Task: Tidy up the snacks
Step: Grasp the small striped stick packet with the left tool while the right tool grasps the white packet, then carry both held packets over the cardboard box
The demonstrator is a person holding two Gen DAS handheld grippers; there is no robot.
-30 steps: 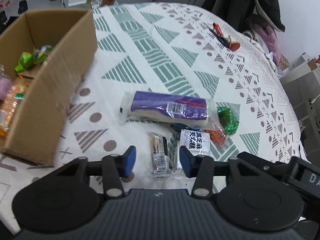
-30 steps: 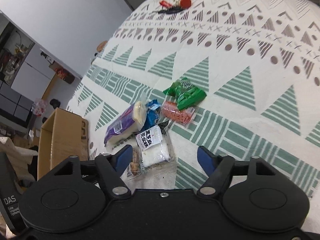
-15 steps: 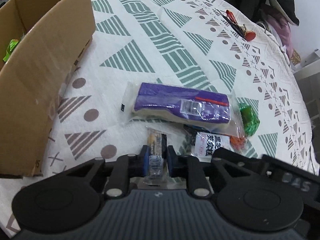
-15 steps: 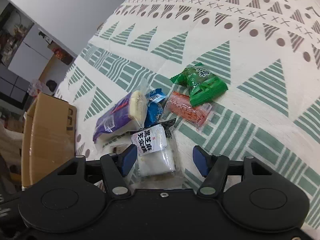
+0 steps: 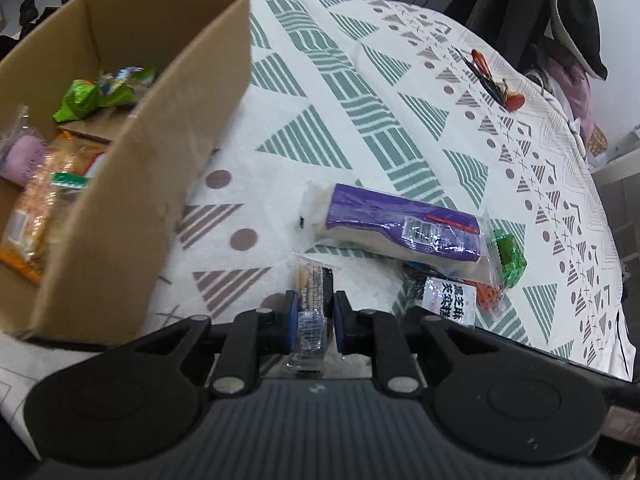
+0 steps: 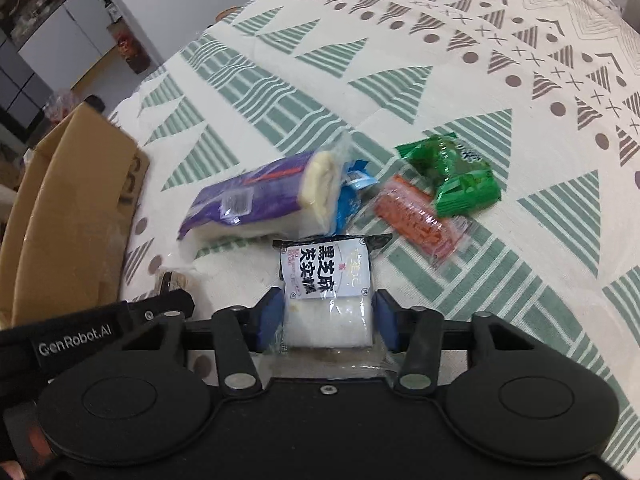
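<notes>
Our left claw is shut tight on a thin snack bar in a clear wrapper. The bar lies on the desk, right beside the cardboard box where other snacks already sit. It looks light and a bit stiff, so we think a pinch across its narrow middle will hold it. The wrapper is shiny and may slip, so we should hold it firmly.

Our right claw has just been closing around the white rice cake pack with black writing on it. The pack sits between the two blue pads, which look to be just at its sides. We cannot tell if they squeeze it yet. This pack looks soft and squishy, so we should grip its thick white part, not the loose plastic edge.

The purple bread pack, the orange snack and the green bag wait close by on the desk. They look light too.
</notes>
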